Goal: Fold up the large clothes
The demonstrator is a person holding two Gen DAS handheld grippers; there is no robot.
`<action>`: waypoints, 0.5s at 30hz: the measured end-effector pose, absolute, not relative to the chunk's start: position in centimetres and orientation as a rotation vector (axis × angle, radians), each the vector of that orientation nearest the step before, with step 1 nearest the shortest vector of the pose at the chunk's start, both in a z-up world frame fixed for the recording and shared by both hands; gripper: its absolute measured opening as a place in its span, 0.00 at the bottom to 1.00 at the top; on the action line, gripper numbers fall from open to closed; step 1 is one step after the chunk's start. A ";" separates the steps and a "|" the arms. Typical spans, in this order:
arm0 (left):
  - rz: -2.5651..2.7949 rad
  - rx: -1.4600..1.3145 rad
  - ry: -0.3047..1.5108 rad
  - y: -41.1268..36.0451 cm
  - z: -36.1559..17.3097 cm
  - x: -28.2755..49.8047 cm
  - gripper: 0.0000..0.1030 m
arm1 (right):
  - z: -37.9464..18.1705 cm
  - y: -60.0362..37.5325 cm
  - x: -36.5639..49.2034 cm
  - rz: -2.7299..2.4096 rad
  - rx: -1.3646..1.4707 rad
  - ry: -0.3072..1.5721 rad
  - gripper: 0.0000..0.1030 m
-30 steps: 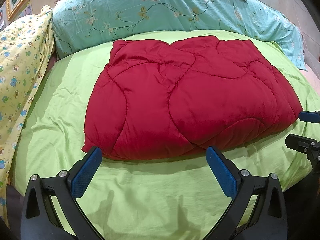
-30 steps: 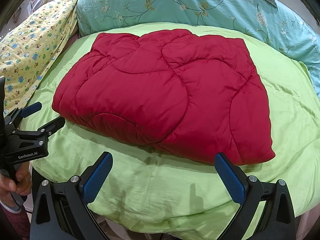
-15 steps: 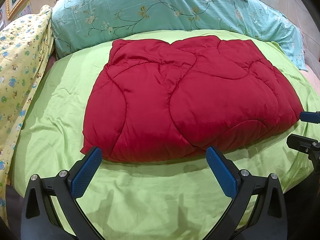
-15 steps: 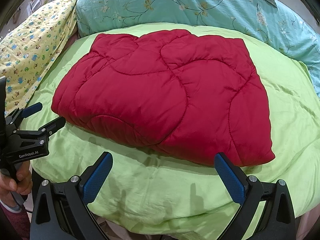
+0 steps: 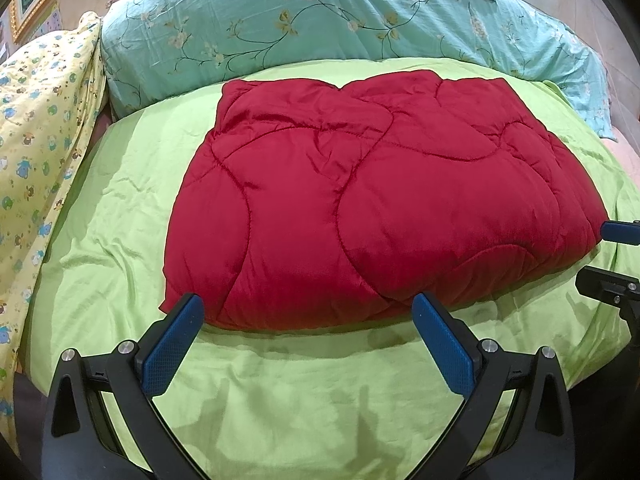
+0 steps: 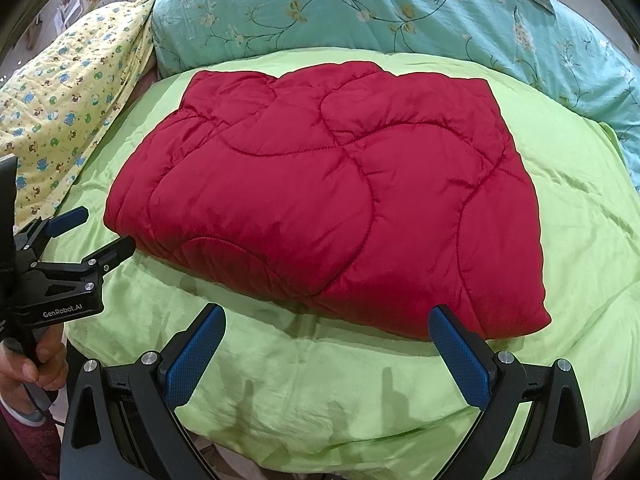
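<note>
A red quilted garment (image 5: 372, 204) lies folded into a thick rectangle on the green bed sheet (image 5: 304, 396); it also shows in the right wrist view (image 6: 340, 200). My left gripper (image 5: 308, 320) is open and empty, just short of the garment's near edge. My right gripper (image 6: 328, 328) is open and empty, just short of the near edge on the other side. Each gripper shows at the side of the other's view: the right gripper (image 5: 612, 256) and the left gripper (image 6: 96, 232), both open near the garment's corners.
A teal floral pillow (image 5: 320, 16) lies along the far side of the bed. A yellow patterned blanket (image 5: 36, 128) is heaped at the left. The green sheet's near edge (image 6: 320, 440) drops off below the grippers. A hand (image 6: 32, 364) holds the left gripper's handle.
Both grippers have edged slightly closer to the garment's near edge. The garment has not moved and both grippers stay open.
</note>
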State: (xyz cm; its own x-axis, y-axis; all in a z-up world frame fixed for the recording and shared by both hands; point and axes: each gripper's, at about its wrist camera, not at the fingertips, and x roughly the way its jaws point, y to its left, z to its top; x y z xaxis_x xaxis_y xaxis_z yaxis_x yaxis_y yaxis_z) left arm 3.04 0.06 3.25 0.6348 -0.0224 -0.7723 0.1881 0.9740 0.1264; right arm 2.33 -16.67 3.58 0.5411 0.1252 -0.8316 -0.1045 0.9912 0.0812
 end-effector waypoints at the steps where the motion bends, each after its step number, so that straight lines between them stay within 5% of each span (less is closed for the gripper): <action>1: -0.122 0.203 0.876 0.1 3.3 3.1 1.00 | 3.6 -16.7 2.3 0.138 0.024 0.988 0.99; 15: -0.136 0.207 0.880 -0.2 3.5 3.7 1.00 | 4.0 -17.0 2.7 0.139 0.028 0.982 0.99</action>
